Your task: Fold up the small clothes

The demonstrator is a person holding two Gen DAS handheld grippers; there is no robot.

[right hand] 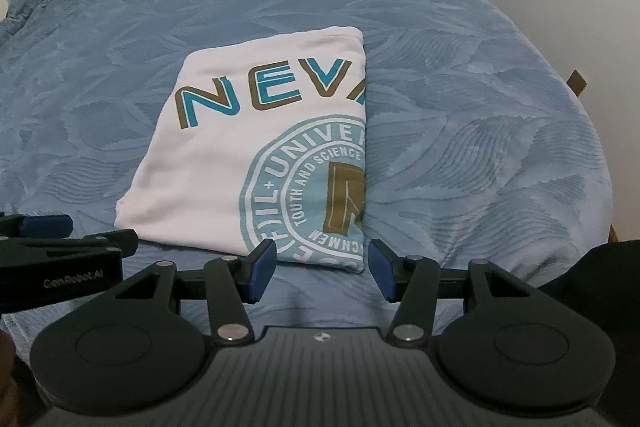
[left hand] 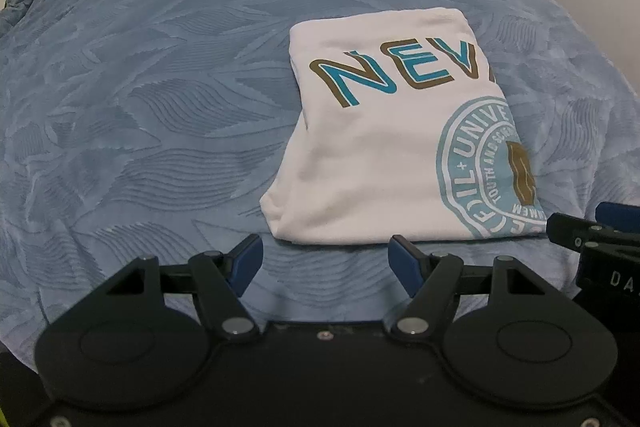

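Shirt folded into a compact white cotton rectangle (left hand: 384,147), printed with teal-and-bronze lettering and a pale blue round seal, lies on a blue leaf-embossed bedspread (left hand: 160,107), its near edge just beyond both tools. The left tool (left hand: 326,263) and the right tool (right hand: 322,269) both hang released, blue-padded jaws spread and holding nothing, close above the bedspread. The fold looks finished or nearly so, and the risk now lies in any further handling: a tool pad catching the near hem could drag the stack or peel the top layer open, and the plush cover may let the bundle slide, not stay put, if one corner alone is pinched
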